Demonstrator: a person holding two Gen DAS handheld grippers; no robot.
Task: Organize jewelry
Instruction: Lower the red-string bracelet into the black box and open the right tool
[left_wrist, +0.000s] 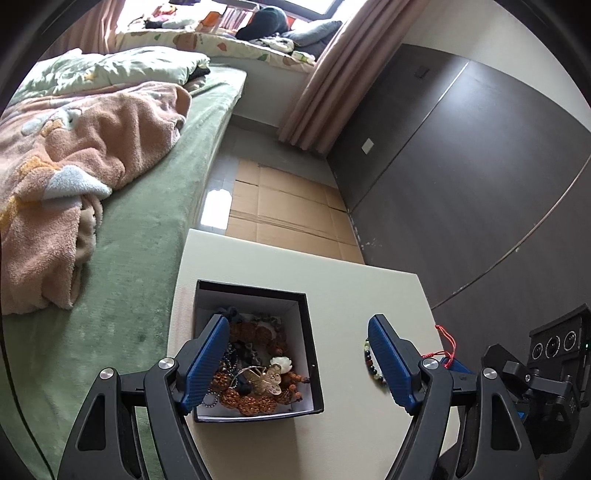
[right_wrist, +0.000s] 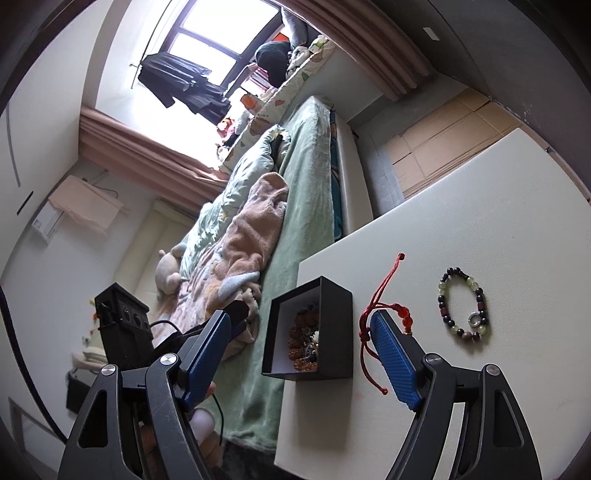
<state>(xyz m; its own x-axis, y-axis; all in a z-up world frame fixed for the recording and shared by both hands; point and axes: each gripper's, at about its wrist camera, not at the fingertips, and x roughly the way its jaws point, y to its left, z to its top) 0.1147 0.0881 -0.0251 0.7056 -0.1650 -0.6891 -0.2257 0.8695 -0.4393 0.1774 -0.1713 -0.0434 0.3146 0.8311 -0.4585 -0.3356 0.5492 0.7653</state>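
A black box (left_wrist: 312, 332) with a white lining stands on the white table (left_wrist: 351, 291). It holds brown bead bracelets, a gold butterfly piece (left_wrist: 267, 380) and a white flower (left_wrist: 281, 363). My left gripper (left_wrist: 299, 365) is open over the box's right half, with its left finger inside the box. A green and dark bead bracelet (right_wrist: 463, 306) lies flat on the table (right_wrist: 480, 221), to the right of the box (right_wrist: 334, 325). A red cord bracelet (right_wrist: 373, 317) lies against the right finger of my open right gripper (right_wrist: 301, 356). Nothing is between its pads.
A bed with a green sheet (left_wrist: 147, 258) and a peach blanket (left_wrist: 85, 158) runs along the table's left side. Flattened cardboard (left_wrist: 288, 206) covers the floor beyond the table. A dark wall panel (left_wrist: 480, 166) stands to the right. The right tool's camera housing (left_wrist: 554, 343) is close by.
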